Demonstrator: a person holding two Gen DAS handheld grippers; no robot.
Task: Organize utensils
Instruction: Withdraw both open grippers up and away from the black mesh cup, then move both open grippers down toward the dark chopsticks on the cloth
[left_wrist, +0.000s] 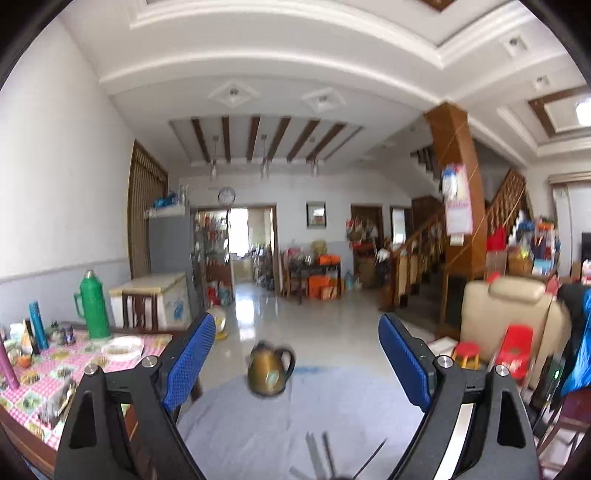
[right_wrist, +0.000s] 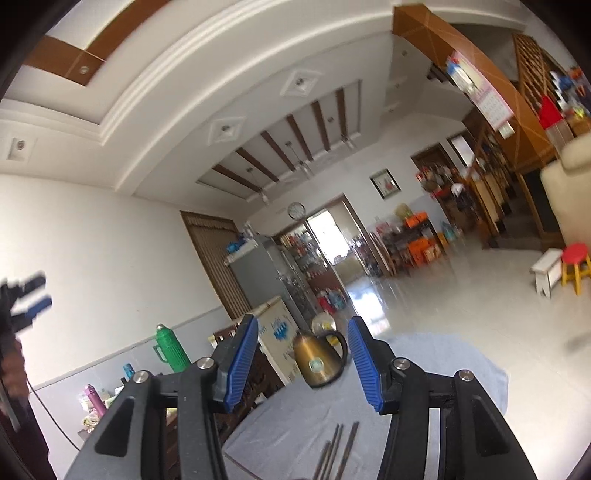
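Both claws are spread with nothing between their pads: left claw (left_wrist: 297, 363), right claw (right_wrist: 303, 363). Dark chopsticks (right_wrist: 338, 452) lie on the grey-clothed counter (right_wrist: 424, 369), on the near side of the brass kettle (right_wrist: 319, 360).

One kettle (right_wrist: 320, 360), one green flask (left_wrist: 94, 306), roughly four chopsticks (right_wrist: 338, 448), one red stool (right_wrist: 575, 264).

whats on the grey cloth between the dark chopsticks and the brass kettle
Nothing: in the right wrist view the grey cloth is bare between the dark chopsticks and the brass kettle. The left wrist view agrees.
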